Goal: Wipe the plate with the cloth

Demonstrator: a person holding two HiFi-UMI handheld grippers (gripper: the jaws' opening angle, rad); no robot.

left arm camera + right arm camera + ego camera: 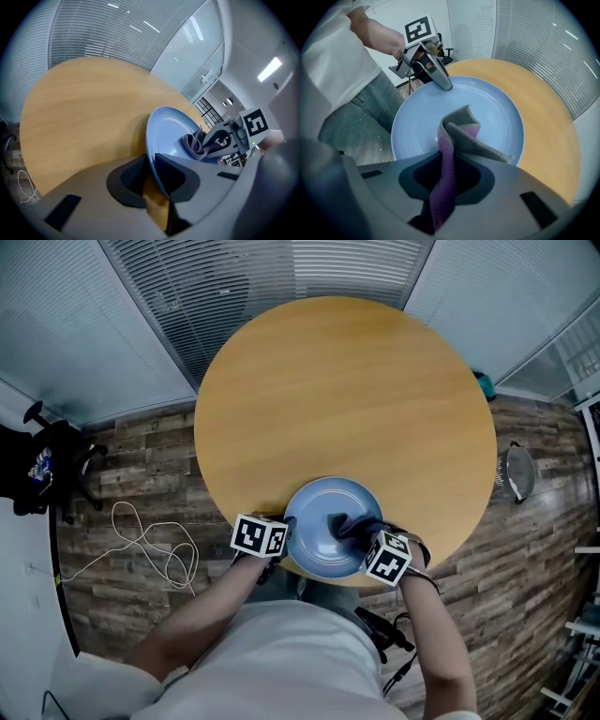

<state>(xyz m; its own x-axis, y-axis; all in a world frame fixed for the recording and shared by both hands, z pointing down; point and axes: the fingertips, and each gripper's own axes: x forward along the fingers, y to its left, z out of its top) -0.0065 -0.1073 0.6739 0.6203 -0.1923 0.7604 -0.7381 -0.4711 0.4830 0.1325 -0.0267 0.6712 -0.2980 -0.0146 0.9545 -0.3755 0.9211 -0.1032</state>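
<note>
Head view: the plate (319,507) is sitting at the near edge of the desk (347,381), right in front of the person. The left hand-held gripper (286,538) is biting the plate's left rim. The right hand-held gripper (358,529) is pressing the dark cloth (345,523) onto the plate's middle-right. My read: wiping is under way. Tip: go light on pressure, since a hard push this close to the desk edge is risking levering the plate out of the clamp. Both forearms are coming in from below and converging on the plate.

Left gripper view: the jaws are clamping the plate rim, nearly together, with the rim edge-on between the pads. The plate is looking tilted up off the desk; can't tell if its far edge is touching wood. Tip: hold this clamp firm so the plate isn't spinning under the strokes. The gripper is angling down along the rim.

Right gripper view: the jaws are clamping a fold of cloth, purple side running down between them and grey side flopping onto the plate face. Tip: only a ridge is touching, so flatten the cloth and circle out to the rim, including near the left jaws. The gripper is pointing steeply down at the plate.
</note>
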